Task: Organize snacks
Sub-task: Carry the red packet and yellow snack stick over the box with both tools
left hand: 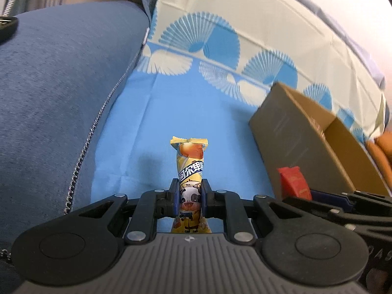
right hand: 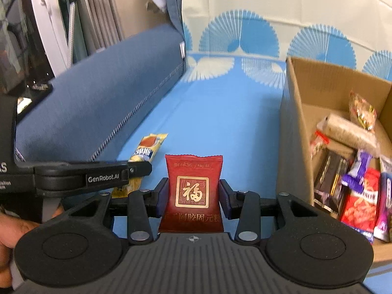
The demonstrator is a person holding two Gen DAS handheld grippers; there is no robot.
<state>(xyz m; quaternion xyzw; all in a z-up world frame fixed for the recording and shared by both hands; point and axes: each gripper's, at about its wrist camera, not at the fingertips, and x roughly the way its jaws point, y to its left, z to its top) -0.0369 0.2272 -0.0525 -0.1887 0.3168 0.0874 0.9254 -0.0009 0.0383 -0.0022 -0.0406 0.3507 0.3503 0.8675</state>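
You have a snack in each hand. Your left gripper (left hand: 190,197) has its jaws pinched nearly closed on the yellow candy stick (left hand: 189,171), which stands out ahead of the jaws, clear of the blue sheet (left hand: 196,112). Your right gripper (right hand: 193,196) has its jaws part-way open and clamped on the flat sides of the red packet (right hand: 193,191), also held above the sheet. The cardboard box (right hand: 294,122) sits to your right, already holding several wrapped snacks (right hand: 355,183). You appear to be in the carry step. Next, swing each gripper over the box's near wall, get above the open interior, then release so the pieces land inside.
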